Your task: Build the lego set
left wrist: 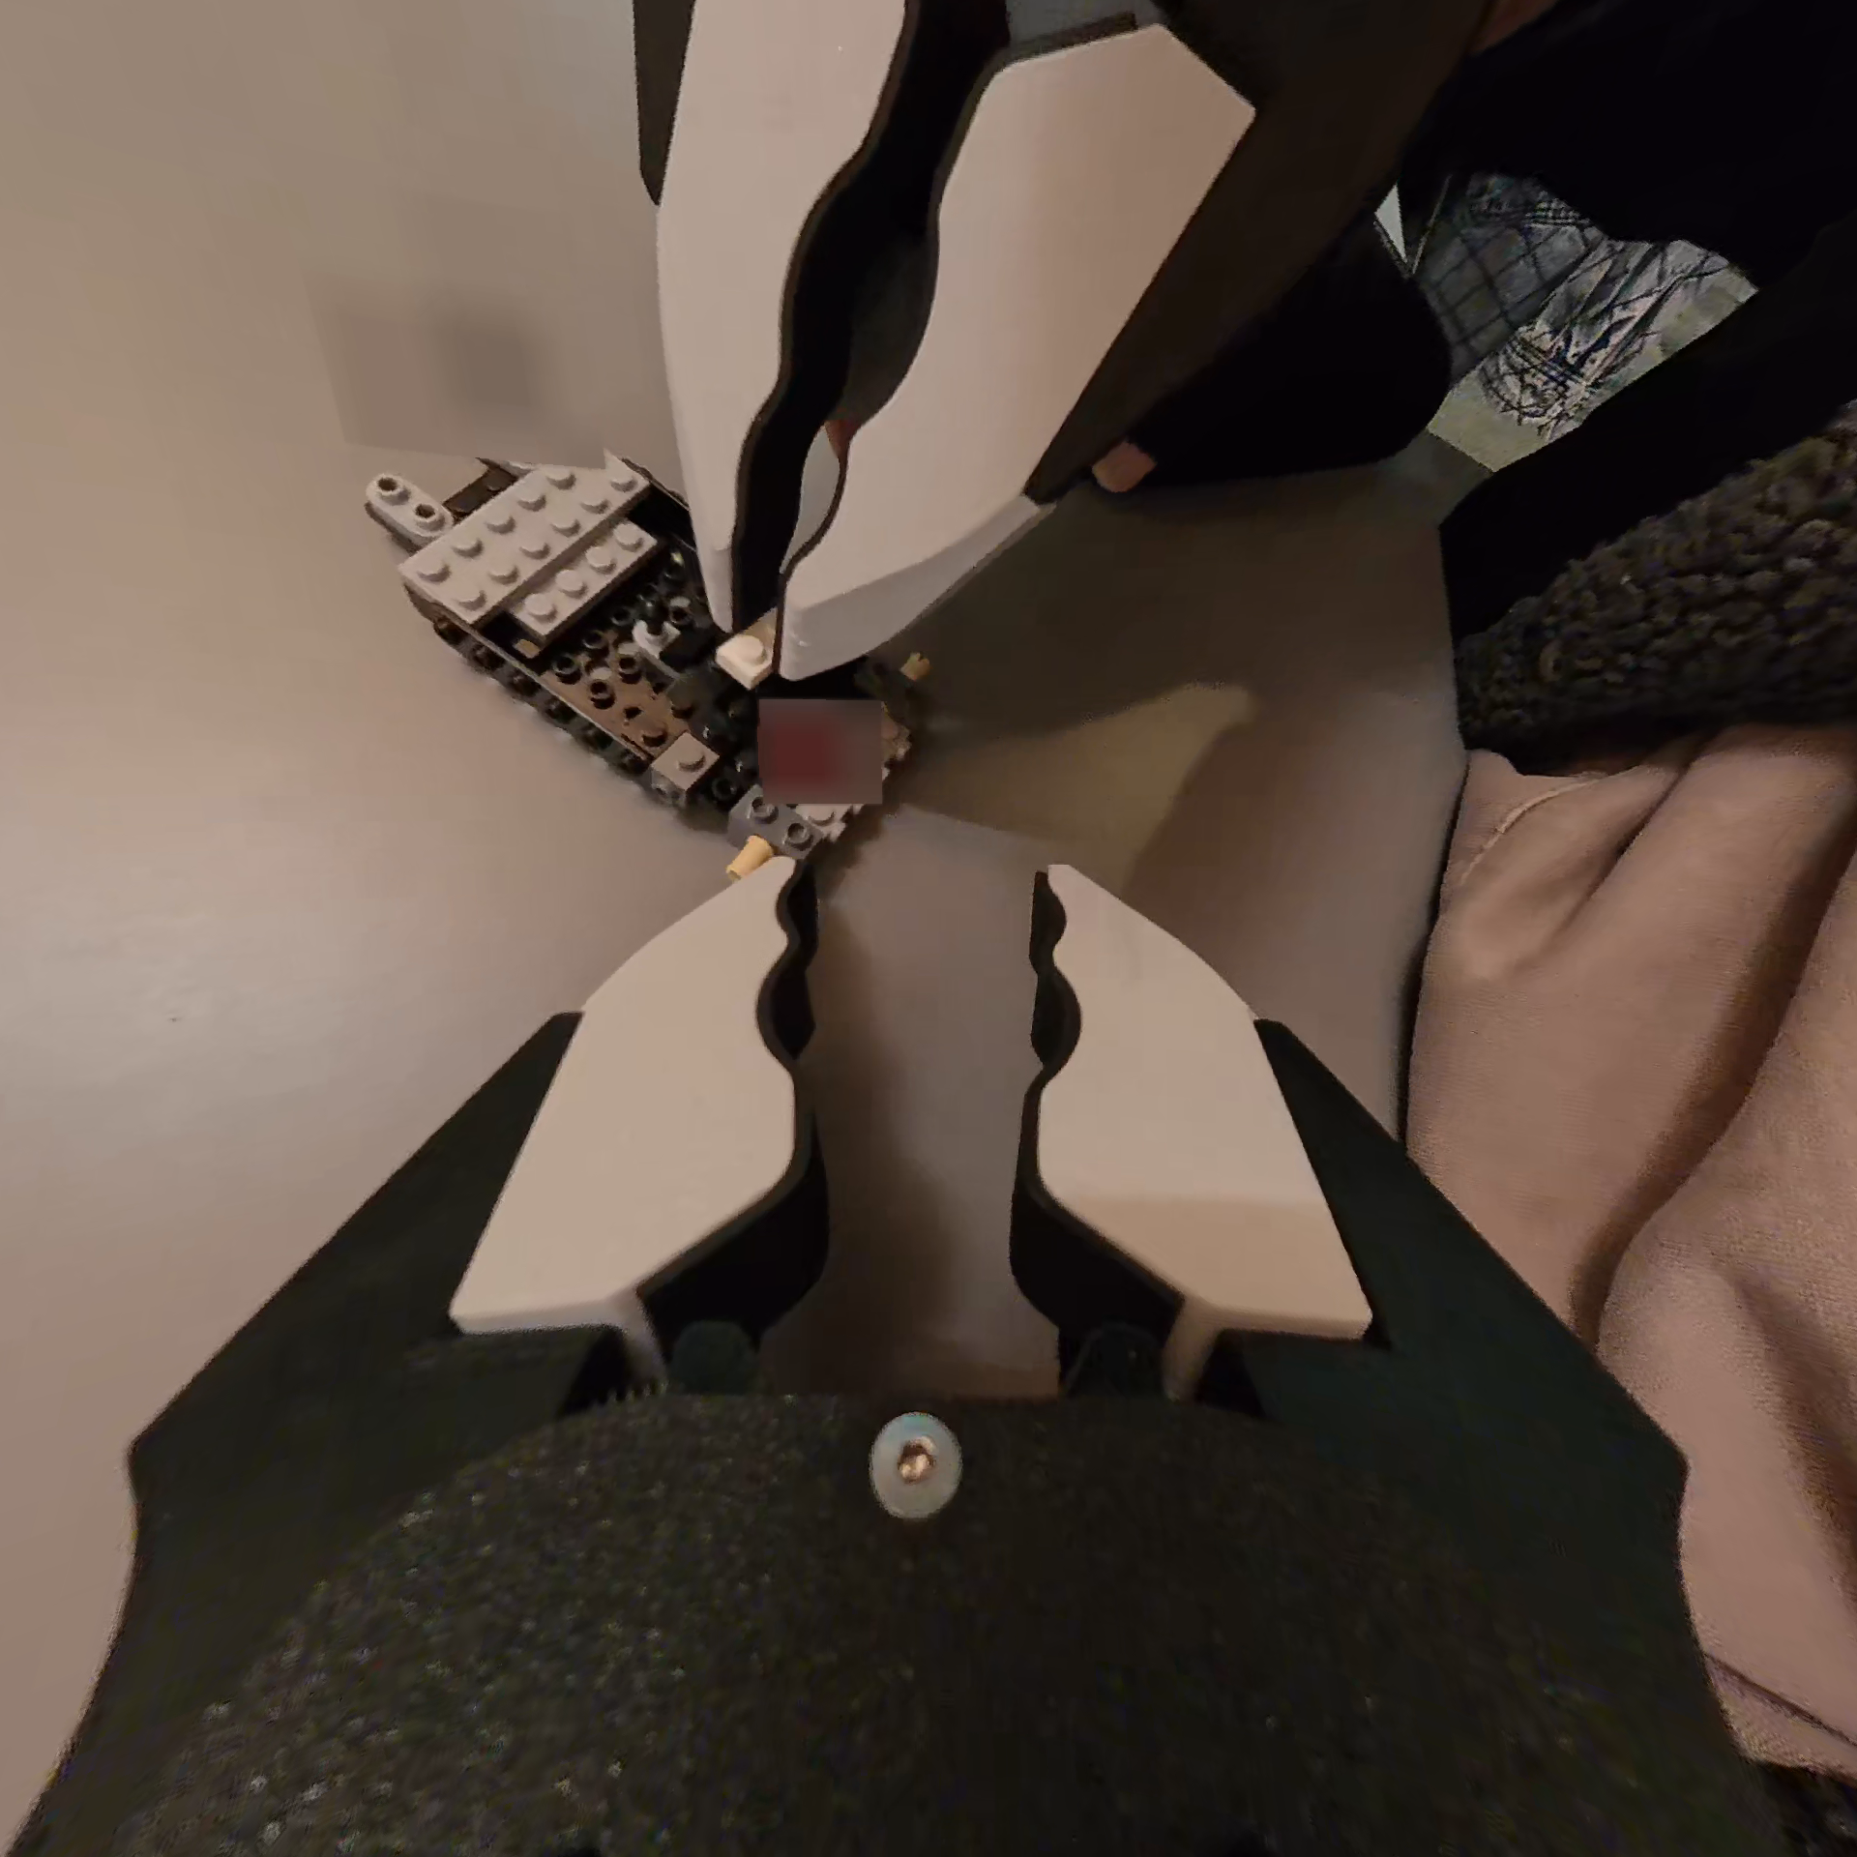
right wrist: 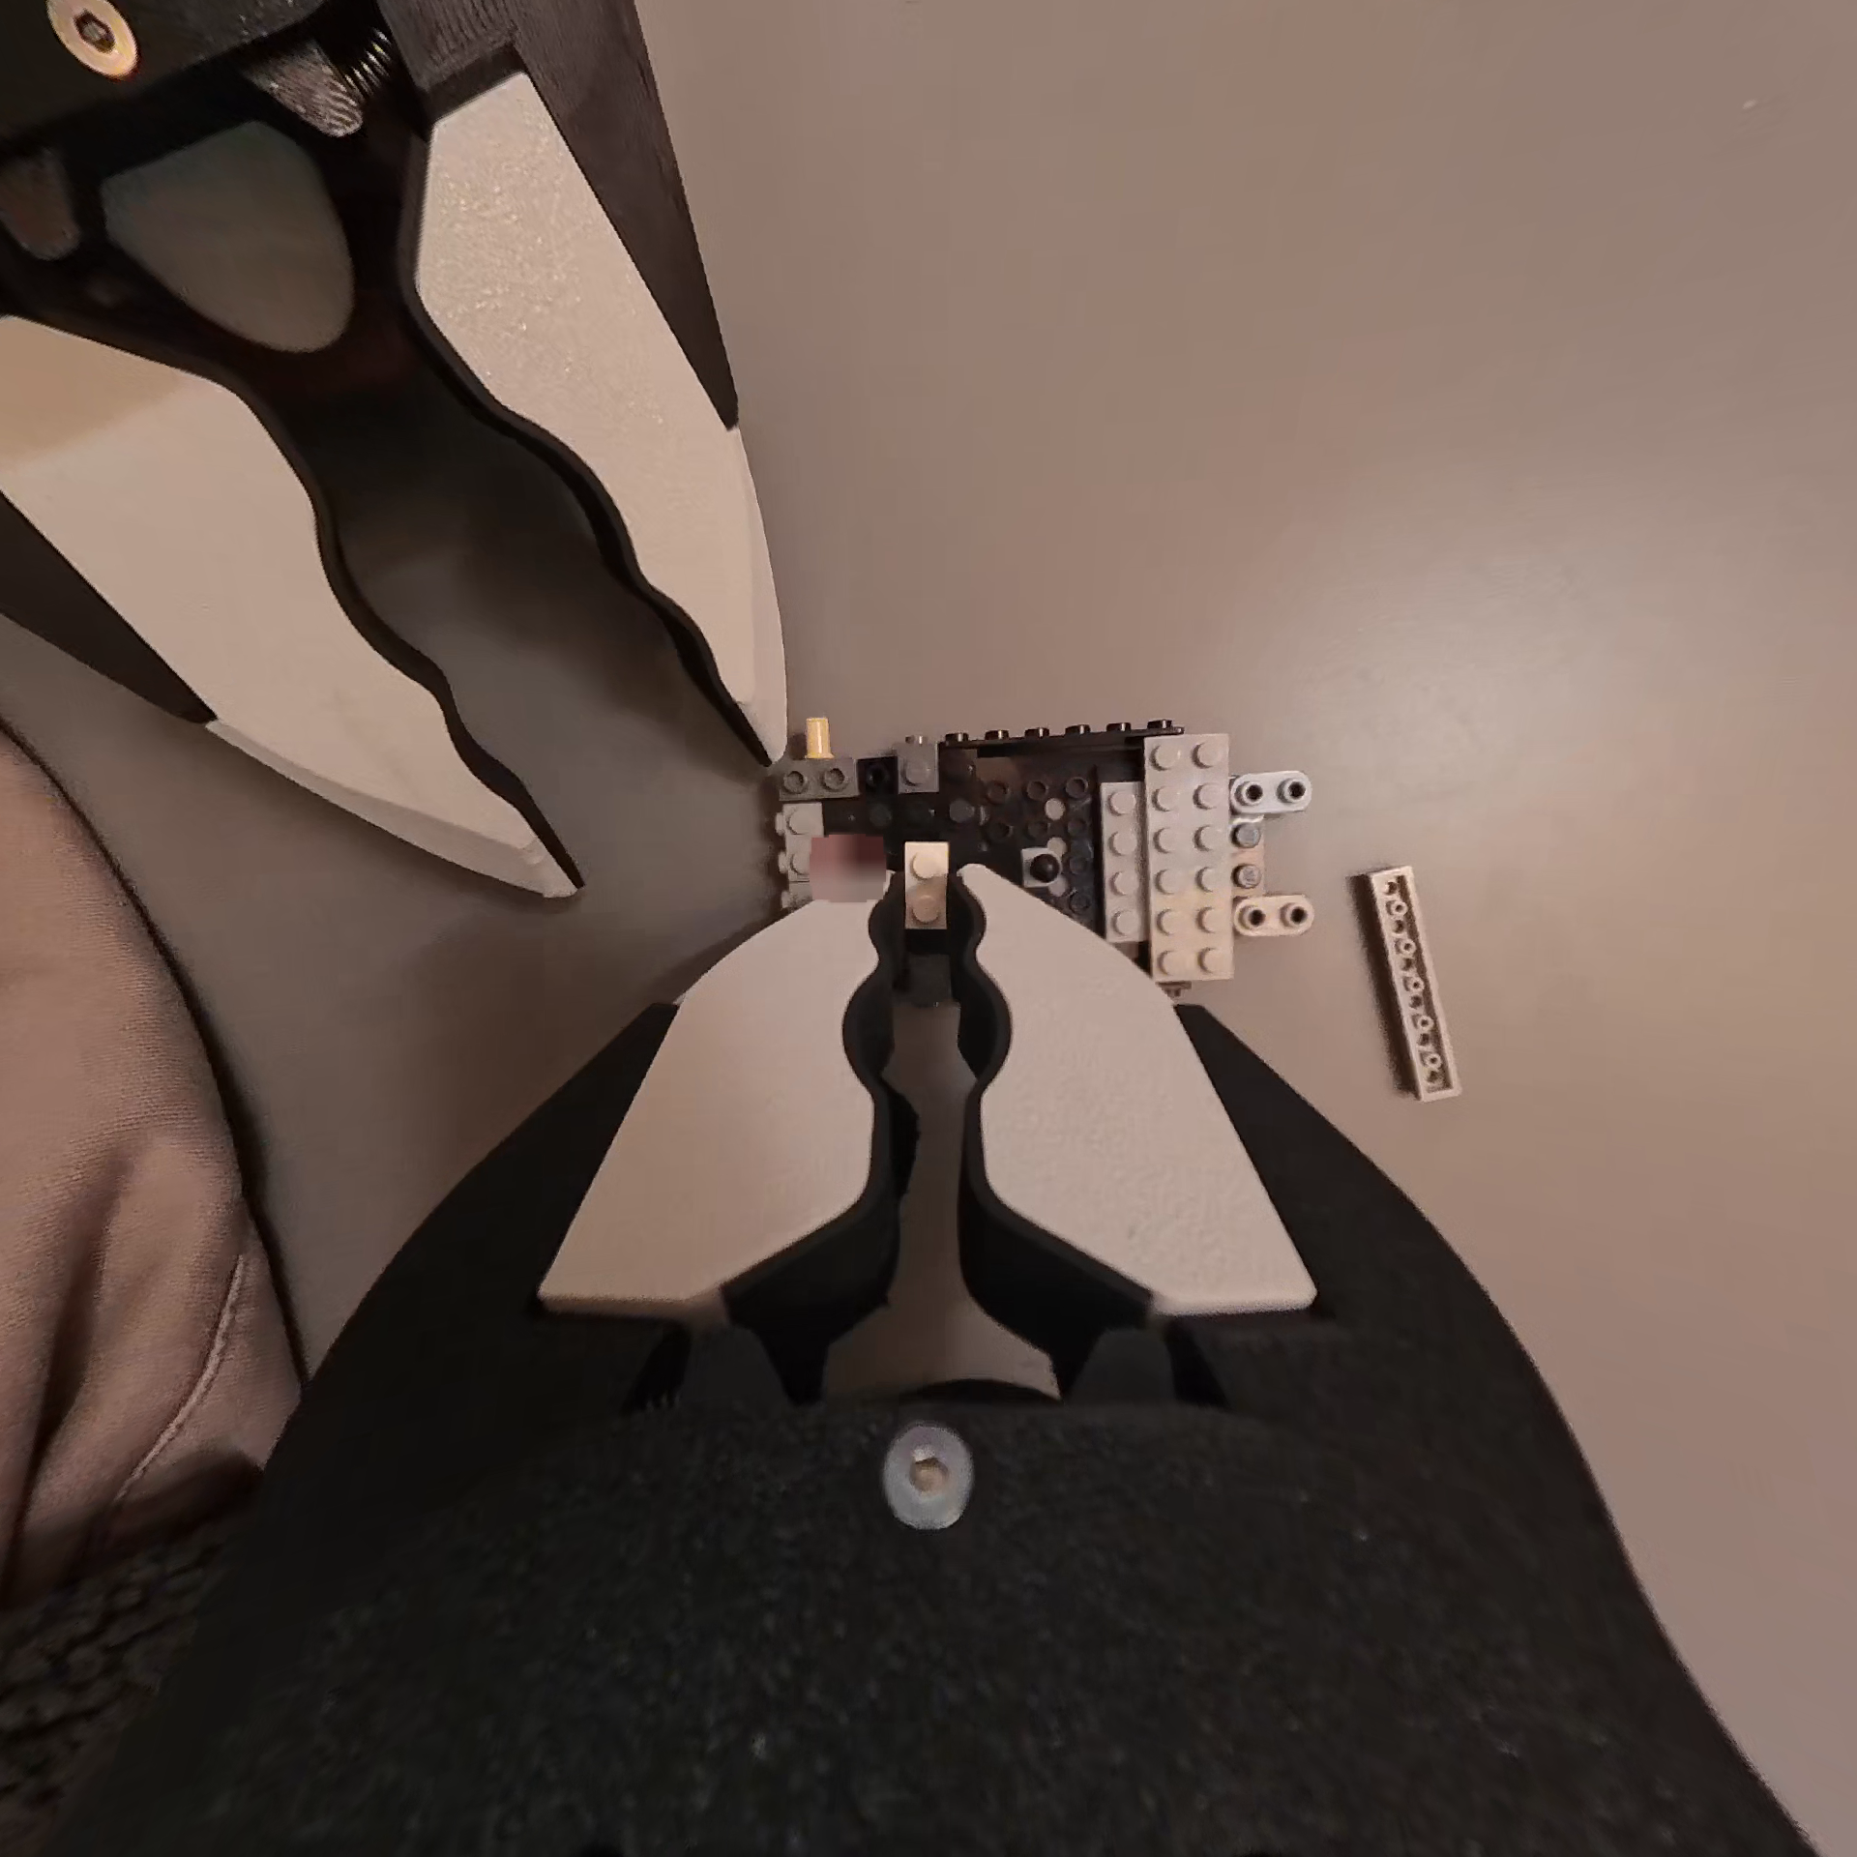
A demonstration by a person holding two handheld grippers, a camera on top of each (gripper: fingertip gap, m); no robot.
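On the plain beige worktop (right wrist: 1306,402), the lego model (right wrist: 1055,834) lies beside pink cloth (left wrist: 1658,1105).
Right gripper (right wrist: 925,894) pinches a small white plate (right wrist: 925,882) over the model; left gripper (left wrist: 919,884) stands wide, empty; one loose grey plate (right wrist: 1412,980) lies near.

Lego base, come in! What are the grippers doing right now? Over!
Right gripper shut on small white plate, over the lego model. Left gripper open, empty, beside the model. Long grey plate lies loose alongside. Nothing blocking.
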